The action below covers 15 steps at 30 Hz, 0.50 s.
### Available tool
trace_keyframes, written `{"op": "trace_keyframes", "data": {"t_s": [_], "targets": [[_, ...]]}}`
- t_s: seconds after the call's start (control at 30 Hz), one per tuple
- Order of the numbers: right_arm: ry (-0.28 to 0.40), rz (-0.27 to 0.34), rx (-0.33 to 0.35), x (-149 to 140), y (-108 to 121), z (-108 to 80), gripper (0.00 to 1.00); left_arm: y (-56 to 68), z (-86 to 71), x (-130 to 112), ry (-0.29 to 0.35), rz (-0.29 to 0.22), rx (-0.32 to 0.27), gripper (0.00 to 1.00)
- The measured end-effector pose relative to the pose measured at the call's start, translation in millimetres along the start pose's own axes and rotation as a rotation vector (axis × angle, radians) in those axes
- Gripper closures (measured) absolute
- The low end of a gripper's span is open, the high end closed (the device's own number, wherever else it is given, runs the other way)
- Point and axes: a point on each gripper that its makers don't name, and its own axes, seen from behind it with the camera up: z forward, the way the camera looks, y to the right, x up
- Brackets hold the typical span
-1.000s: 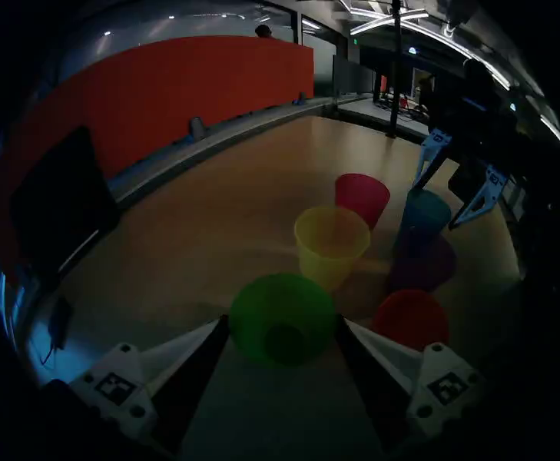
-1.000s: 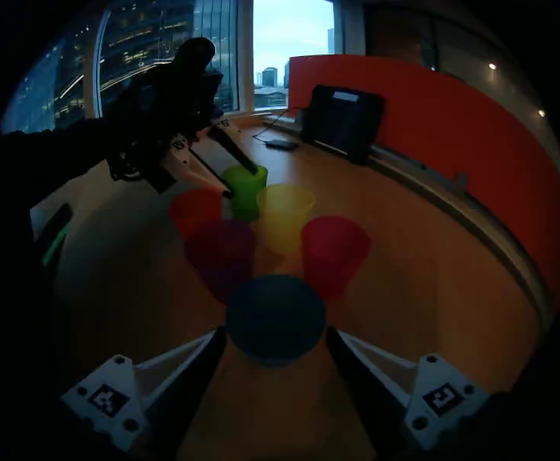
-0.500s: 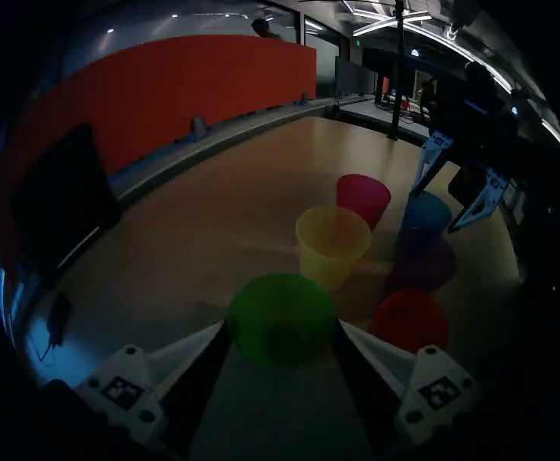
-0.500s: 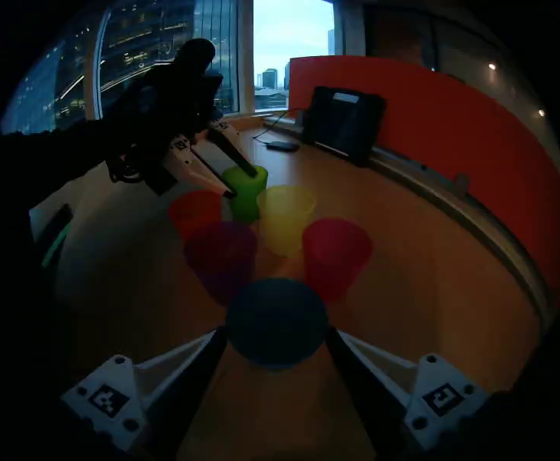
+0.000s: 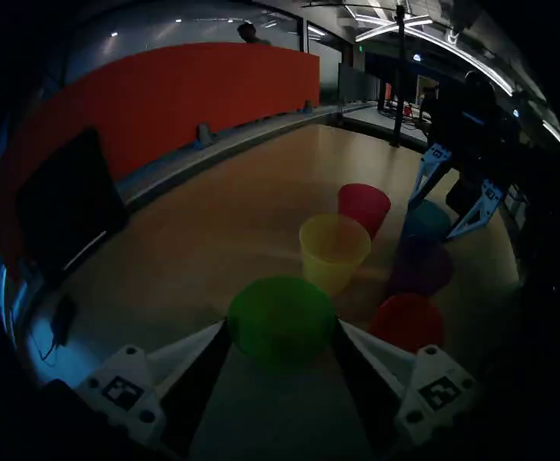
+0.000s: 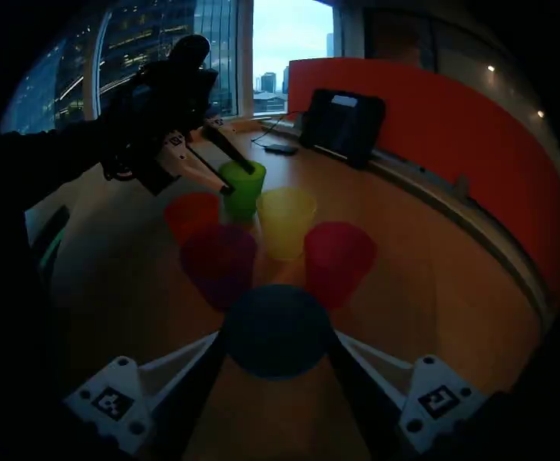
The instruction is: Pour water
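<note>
A green cup (image 5: 281,311) sits between the fingers of my left gripper (image 5: 281,326), which is shut on its sides. My right gripper (image 6: 276,336) is shut on a blue cup (image 6: 276,323). Between the two stand a yellow cup (image 5: 333,250), a crimson cup (image 5: 364,206), a purple cup (image 5: 422,265) and an orange-red cup (image 5: 406,323), all upright in a tight cluster. In the right gripper view the left gripper (image 6: 237,178) holds the green cup (image 6: 243,188) at the far side of the cluster. In the left gripper view the right gripper (image 5: 433,219) clasps the blue cup (image 5: 427,221).
The cups rest on a long wooden table (image 5: 241,207). A black monitor (image 6: 341,123) and a small dark device with a cable (image 6: 280,146) sit at its far end. A red partition wall (image 5: 187,100) runs along one side. A person's dark sleeve (image 6: 57,161) reaches in.
In the right gripper view the green cup sits a little higher against the yellow one. The blue cup looms slightly larger between my right fingers. The other cups have not moved.
</note>
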Motion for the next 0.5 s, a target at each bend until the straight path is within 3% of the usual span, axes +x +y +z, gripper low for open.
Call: {"op": "trace_keyframes", "data": {"t_s": [0.5], "targets": [[0.093, 0.023, -0.025, 24.4, -3.4, -21.8, 0.08, 7.1, -31.8, 29.9, 0.117, -0.029, 0.041, 0.12]]}}
